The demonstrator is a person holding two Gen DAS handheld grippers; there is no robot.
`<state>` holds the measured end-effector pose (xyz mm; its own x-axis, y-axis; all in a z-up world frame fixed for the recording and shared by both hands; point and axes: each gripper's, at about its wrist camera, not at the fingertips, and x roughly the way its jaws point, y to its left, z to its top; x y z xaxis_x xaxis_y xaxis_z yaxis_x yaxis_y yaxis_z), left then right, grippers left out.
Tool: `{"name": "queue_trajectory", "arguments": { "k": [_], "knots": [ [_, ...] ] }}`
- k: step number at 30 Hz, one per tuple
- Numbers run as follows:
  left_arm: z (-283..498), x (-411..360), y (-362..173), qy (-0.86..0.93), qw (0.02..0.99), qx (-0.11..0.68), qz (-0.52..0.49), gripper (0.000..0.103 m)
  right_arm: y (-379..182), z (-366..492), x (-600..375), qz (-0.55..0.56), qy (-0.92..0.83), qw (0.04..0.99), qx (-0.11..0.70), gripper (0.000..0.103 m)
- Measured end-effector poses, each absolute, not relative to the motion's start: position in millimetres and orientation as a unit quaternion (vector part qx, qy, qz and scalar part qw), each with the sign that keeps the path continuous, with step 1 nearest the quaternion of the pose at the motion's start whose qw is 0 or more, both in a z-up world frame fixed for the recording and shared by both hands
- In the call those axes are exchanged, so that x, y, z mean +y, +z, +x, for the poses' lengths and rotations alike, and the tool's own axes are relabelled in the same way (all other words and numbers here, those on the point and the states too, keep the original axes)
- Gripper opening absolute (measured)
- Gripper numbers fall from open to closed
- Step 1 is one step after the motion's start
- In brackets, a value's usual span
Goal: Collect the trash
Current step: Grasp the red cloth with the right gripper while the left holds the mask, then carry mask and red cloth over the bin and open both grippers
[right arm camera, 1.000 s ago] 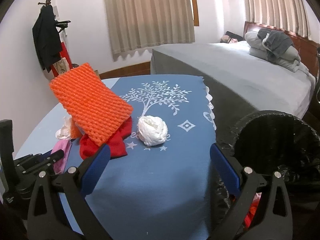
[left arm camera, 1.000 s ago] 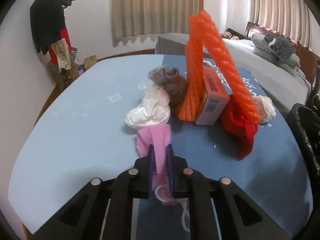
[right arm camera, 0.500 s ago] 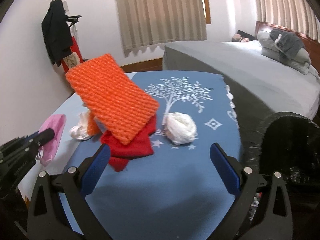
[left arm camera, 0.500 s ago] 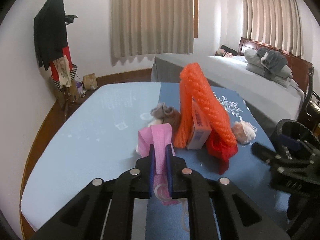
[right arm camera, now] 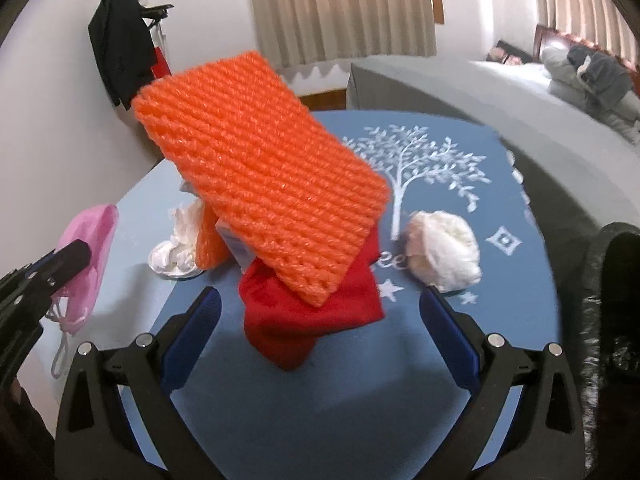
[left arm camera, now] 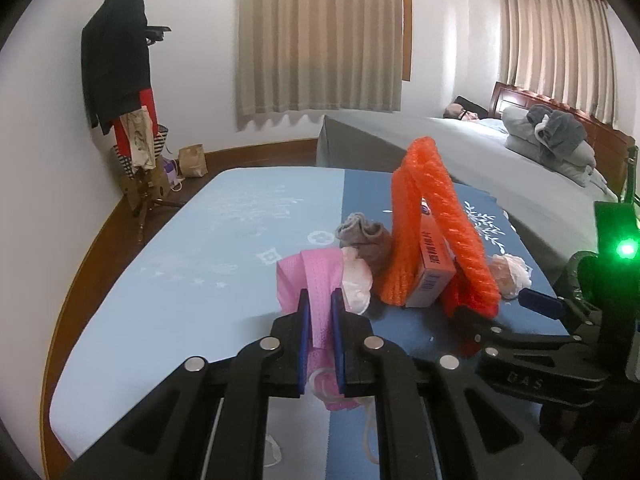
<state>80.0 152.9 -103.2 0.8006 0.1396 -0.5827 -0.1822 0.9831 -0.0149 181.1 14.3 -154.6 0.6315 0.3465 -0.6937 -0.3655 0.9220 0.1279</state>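
Observation:
My left gripper (left arm camera: 319,302) is shut on a pink face mask (left arm camera: 310,276), held above the blue table (left arm camera: 168,288); its white ear loops hang below. The pink mask (right arm camera: 90,236) also shows at the left of the right wrist view. My right gripper (right arm camera: 320,308) is open, its blue pads either side of a red cloth (right arm camera: 316,316) without touching it. An orange foam net (right arm camera: 260,172) leans over a small box (left arm camera: 434,276). A white paper ball (right arm camera: 444,256) lies to the right, crumpled white tissue (right arm camera: 178,246) to the left. A grey-brown sock (left arm camera: 366,238) sits behind the tissue.
A black-lined trash bin (right arm camera: 612,304) stands off the table's right edge. Beyond the table are a grey bed (left arm camera: 460,152), curtains and a coat stand (left arm camera: 128,92) by the left wall. The right gripper's body (left arm camera: 560,336) crosses the left view's lower right.
The left gripper has lifted the pink mask off the table. The right gripper has swung left from the bin toward the red cloth and orange net, which now fill its view.

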Motion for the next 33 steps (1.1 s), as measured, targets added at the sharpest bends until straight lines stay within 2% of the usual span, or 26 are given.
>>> {"name": "queue_trajectory", "arguments": {
  "k": [1,5,7,9,10,33],
  "knots": [
    [79.6,153.4,-103.5,0.085,0.948,0.304,-0.035,0.010,-155.9,182.7,15.6,-0.013,0.201,0.900,0.387,0.081],
    [79.6,153.6,-103.4,0.084,0.948,0.305,-0.037,0.010,-161.5,185.5,17.8,-0.011,0.223,0.886,0.407,0.054],
    [79.0,151.4,-104.3,0.082,0.948,0.306,-0.038,0.010,-159.4,182.5,17.7,-0.015,0.235,0.883,0.405,0.029],
    [78.2,148.9,-104.3,0.079,0.948,0.306,-0.037,0.010,-155.1,177.9,16.1,-0.020,0.246,0.882,0.401,0.015],
    [77.7,148.5,-103.5,0.077,0.948,0.305,-0.036,0.010,-151.7,175.3,14.4,-0.020,0.250,0.882,0.398,0.013],
    [70.2,119.2,-71.5,0.029,0.962,0.271,-0.026,0.010,-63.7,123.6,-37.2,0.009,0.298,0.900,0.317,0.010]
  ]
}}
